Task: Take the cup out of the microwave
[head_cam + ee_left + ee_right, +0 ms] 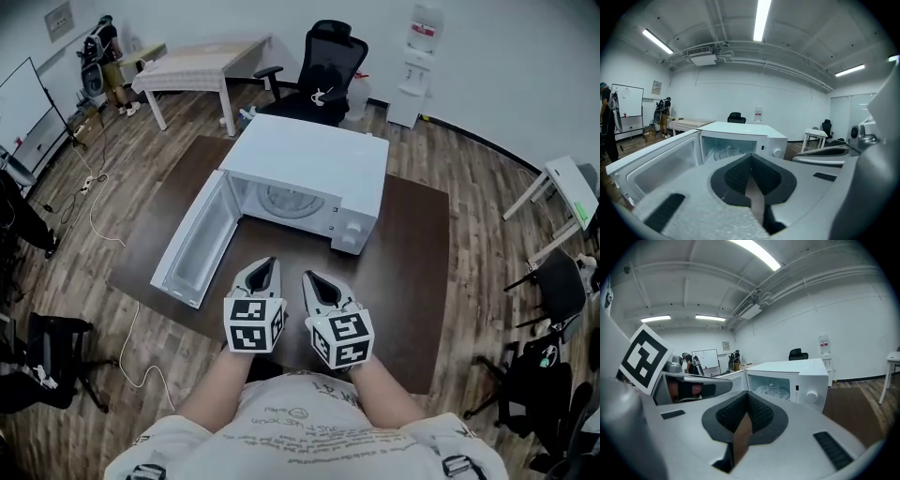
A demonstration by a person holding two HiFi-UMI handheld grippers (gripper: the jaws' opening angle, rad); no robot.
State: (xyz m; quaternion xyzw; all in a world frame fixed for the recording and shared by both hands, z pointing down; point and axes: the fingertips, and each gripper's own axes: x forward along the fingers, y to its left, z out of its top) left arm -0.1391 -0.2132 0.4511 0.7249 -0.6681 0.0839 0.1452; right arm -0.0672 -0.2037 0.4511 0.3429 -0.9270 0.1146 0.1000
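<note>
A white microwave (309,159) stands on a dark brown table (412,253). Its door (192,248) is swung wide open to the left. Inside the cavity sits a white cup (724,152) on the turntable, also seen as the cup (774,388) in the right gripper view. In the head view the cavity (281,199) shows only pale shapes. My left gripper (266,267) and right gripper (310,278) hover side by side over the table's front, short of the microwave. Both point at the opening, both are shut and hold nothing.
A black office chair (328,70) and a water dispenser (417,66) stand behind the microwave. A white table (202,66) is at the back left, another white table (572,192) at the right. Cables (103,225) trail over the wooden floor on the left. A person (607,122) stands far left.
</note>
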